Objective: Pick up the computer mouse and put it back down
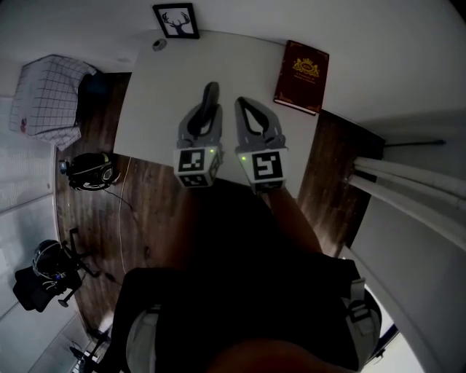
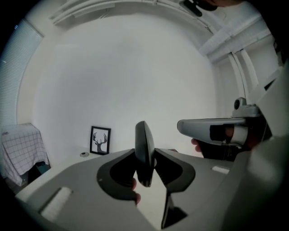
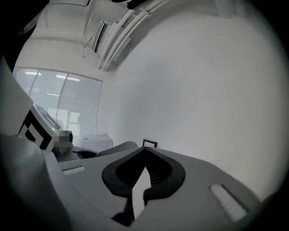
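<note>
Computer mouse (image 2: 144, 151): a dark body, seen edge-on. Any lettering on it cannot be made out.

Markings in view:
- The red book (image 1: 301, 76) at the far right corner of the table (image 1: 145, 109) carries a gilt emblem. The gilt lines below it are too small to read.
- The framed picture (image 1: 177, 20) at the far edge of the table shows a stag's head.
- Each marker cube (image 1: 196, 164) bears black-and-white square patterns.

Position: the computer mouse stands on edge over the middle of the table. It is clamped from both sides by the jaws of the left hand-held gripper (image 2: 145, 159), and its upper end projects above the jaw tips.

The right hand-held gripper (image 3: 144, 150) is over the table just beside the left one. Its jaws are clenched together, with nothing between them.
</note>
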`<state>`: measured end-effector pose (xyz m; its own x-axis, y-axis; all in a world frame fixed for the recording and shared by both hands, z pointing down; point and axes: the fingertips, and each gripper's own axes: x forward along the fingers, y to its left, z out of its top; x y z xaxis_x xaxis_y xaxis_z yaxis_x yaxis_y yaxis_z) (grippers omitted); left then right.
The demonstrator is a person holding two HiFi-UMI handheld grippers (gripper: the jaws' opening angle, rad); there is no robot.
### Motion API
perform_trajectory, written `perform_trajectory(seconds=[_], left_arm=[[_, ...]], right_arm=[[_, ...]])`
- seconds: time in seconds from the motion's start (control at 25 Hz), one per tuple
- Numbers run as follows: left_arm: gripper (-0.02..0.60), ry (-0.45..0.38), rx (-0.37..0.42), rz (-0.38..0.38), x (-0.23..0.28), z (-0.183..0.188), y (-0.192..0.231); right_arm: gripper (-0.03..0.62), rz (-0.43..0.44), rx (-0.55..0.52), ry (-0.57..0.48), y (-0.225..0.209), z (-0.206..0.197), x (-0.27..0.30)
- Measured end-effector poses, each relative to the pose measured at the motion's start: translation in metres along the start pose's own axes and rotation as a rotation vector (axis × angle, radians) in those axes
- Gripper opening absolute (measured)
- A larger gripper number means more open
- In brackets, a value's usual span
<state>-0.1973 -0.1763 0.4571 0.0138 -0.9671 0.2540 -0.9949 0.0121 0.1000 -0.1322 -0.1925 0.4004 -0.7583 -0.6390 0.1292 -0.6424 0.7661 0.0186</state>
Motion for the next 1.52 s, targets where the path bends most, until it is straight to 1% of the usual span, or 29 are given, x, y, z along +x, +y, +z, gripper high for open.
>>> perform_trajectory(seconds=[0.16, 0.36, 0.56, 0.68, 0.76, 1.0, 1.28, 1.52], left_arm=[[0.121, 0.078, -0.043, -0.031, 0.032, -0.031, 0.017], [0.121, 0.202, -0.062, -0.089, 0.077, -0.069, 0.039], [0.121, 0.291, -0.128, -0.153, 0.117, -0.098, 0.053], [0.121, 0.360, -0.134, -0.178, 0.135, -0.117, 0.059], [0.121, 0.389, -0.139, -0.189, 0.145, -0.126, 0.062], [0.121, 0.428, -0.172, -0.223, 0.169, -0.140, 0.067], [0.121, 0.471, -0.240, -0.249, 0.185, -0.154, 0.071], [0.121, 0.478, -0.289, -0.256, 0.195, -0.159, 0.076]], right_arm=[[0.014, -0.025, -0.002, 0.051, -0.009, -0.018, 0.028], [0.014, -0.064, -0.001, 0.110, -0.020, -0.035, 0.061], [0.014, -0.098, 0.010, 0.161, -0.030, -0.051, 0.083], [0.014, -0.121, 0.005, 0.183, -0.038, -0.059, 0.095], [0.014, -0.142, 0.013, 0.177, -0.044, -0.064, 0.102], [0.014, -0.183, 0.034, 0.194, -0.058, -0.077, 0.117], [0.014, -0.208, 0.046, 0.226, -0.066, -0.089, 0.124], [0.014, -0.218, 0.053, 0.221, -0.070, -0.092, 0.133]])
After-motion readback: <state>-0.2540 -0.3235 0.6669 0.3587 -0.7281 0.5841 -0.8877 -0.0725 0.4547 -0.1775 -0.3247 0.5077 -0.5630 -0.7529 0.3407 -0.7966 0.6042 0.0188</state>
